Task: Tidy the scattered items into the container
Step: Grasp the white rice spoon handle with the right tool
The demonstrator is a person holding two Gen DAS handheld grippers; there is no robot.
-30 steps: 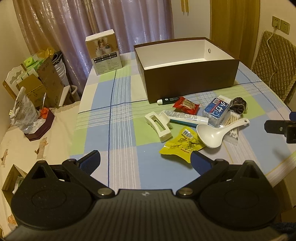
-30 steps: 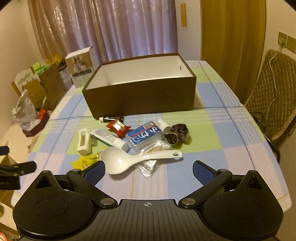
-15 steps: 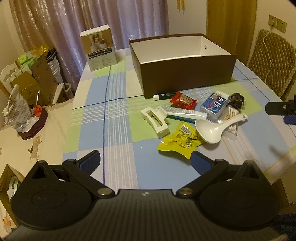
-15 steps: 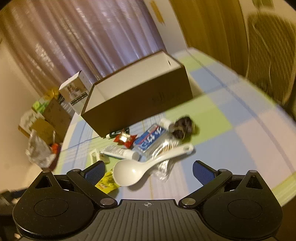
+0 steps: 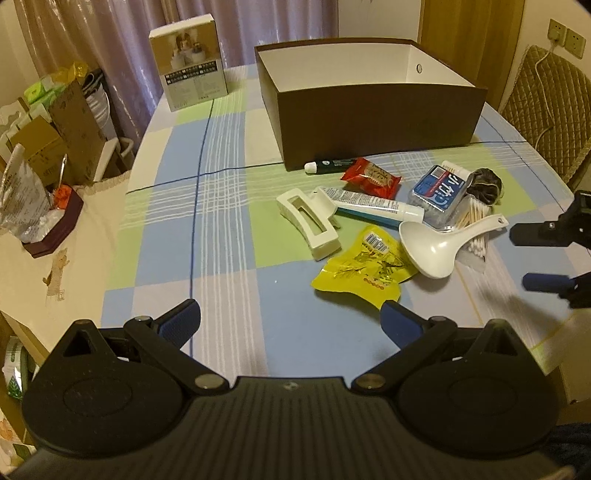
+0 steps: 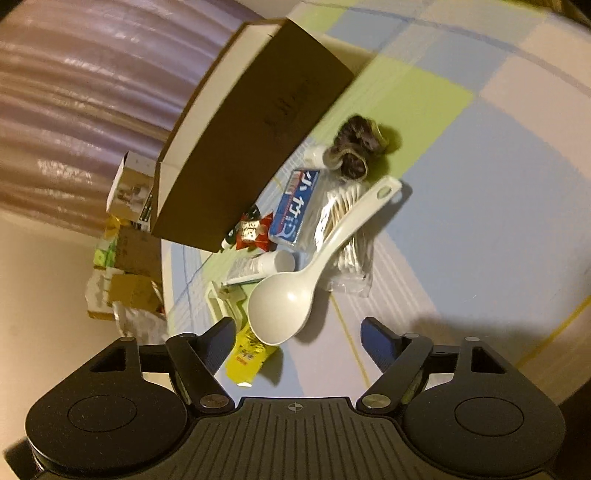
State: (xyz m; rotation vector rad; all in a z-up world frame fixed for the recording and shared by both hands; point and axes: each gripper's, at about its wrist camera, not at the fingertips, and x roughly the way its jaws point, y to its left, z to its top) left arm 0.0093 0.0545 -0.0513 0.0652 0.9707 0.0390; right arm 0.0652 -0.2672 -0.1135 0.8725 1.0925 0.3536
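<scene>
Mauve curtains (image 5: 110,33), quilted chair (image 5: 546,110), checked table (image 5: 221,206)

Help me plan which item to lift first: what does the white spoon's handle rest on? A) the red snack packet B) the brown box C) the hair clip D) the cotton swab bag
D: the spoon has its handle lying across the clear bag of cotton swabs, with its bowl on the cloth beside the yellow packet.

Your worktop (image 5: 229,236) has a checked cloth in blue, green and white. Ahead of the left gripper (image 5: 290,321) lie the yellow packet (image 5: 364,271), white spoon (image 5: 439,247), hair clip (image 5: 308,221) and toothpaste tube (image 5: 369,203); beyond them stands the brown box (image 5: 376,122).
</scene>
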